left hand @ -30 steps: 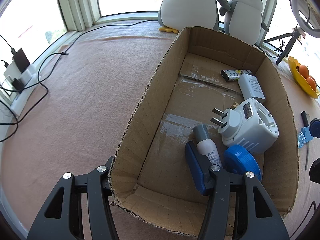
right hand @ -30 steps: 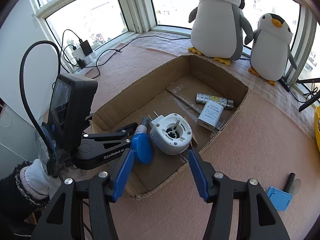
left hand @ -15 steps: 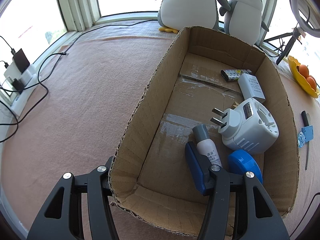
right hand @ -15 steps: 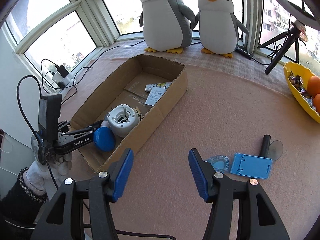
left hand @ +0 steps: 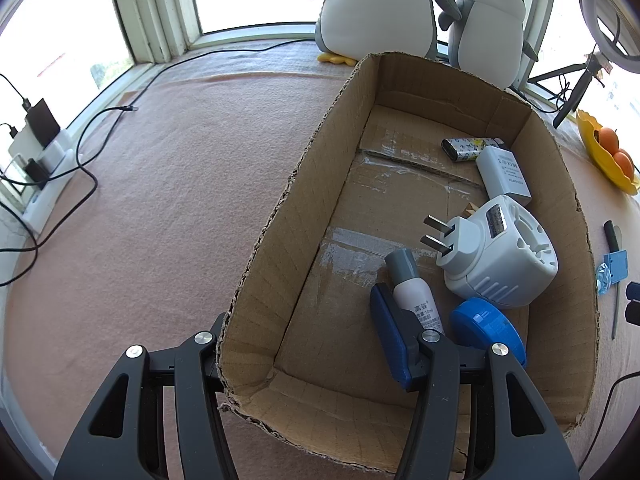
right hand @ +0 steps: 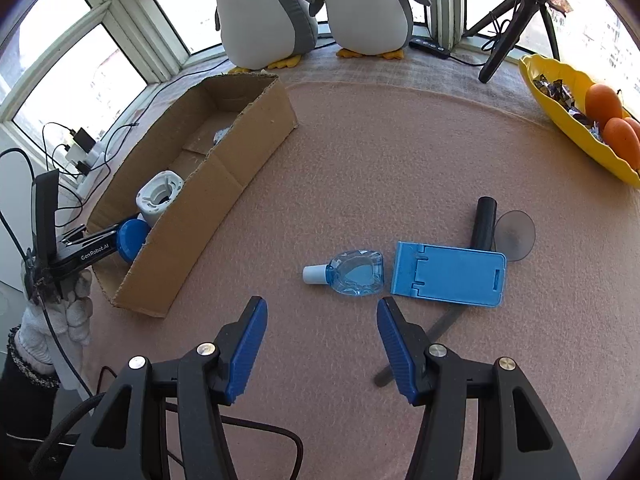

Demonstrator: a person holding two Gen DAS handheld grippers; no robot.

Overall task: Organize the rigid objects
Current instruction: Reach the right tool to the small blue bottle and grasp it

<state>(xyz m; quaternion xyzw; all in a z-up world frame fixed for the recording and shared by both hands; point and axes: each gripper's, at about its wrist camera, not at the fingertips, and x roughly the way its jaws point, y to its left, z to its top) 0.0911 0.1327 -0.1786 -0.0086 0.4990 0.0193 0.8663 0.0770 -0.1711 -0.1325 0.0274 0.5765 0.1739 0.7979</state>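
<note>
Blue bottle (right hand: 354, 272) just beyond open right gripper (right hand: 322, 344).

A home's bay-window nook: plush penguins (right hand: 266, 12) sit at the windows, a yellow fruit dish (right hand: 568, 120) to their right, on a pink blanket (right hand: 380, 152).

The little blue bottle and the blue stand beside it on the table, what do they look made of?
The small bottle looks like clear, glossy blue-tinted plastic, perhaps glass: you can see through it, its facets catch light, and its cap is opaque white. The phone stand seems to be matte, opaque light-blue moulded plastic, judging by its flat even colour, crisp slots and hinge lines.
</note>
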